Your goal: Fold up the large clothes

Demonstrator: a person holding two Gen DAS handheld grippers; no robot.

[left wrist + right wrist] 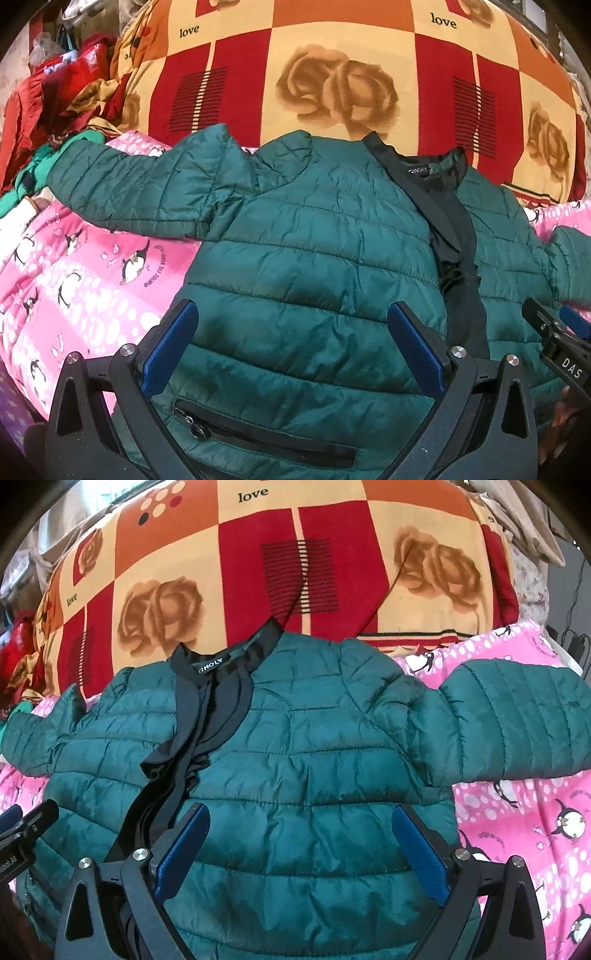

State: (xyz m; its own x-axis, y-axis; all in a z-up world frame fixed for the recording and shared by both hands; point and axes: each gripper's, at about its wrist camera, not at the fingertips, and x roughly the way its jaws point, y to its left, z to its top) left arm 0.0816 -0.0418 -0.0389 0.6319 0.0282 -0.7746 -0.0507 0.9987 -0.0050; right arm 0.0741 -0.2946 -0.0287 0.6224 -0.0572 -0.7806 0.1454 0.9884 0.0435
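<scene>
A dark green quilted jacket (314,236) (314,746) lies front up on a pink penguin-print bedspread (74,288), collar away from me, black zipper band down its middle. Its sleeves spread out to both sides: one sleeve (129,192) reaches left, the other sleeve (517,720) reaches right. My left gripper (293,325) hovers open over the jacket's lower left front, near a zipped pocket (258,435). My right gripper (301,827) hovers open over the lower right front. Neither holds cloth. The right gripper's tip (554,339) shows at the left wrist view's right edge.
A big folded blanket (332,74) (258,572) in red, orange and cream checks with roses rises behind the collar. Red and green clothes (55,103) are heaped at the far left. Pink bedspread (517,830) lies bare to the right of the jacket.
</scene>
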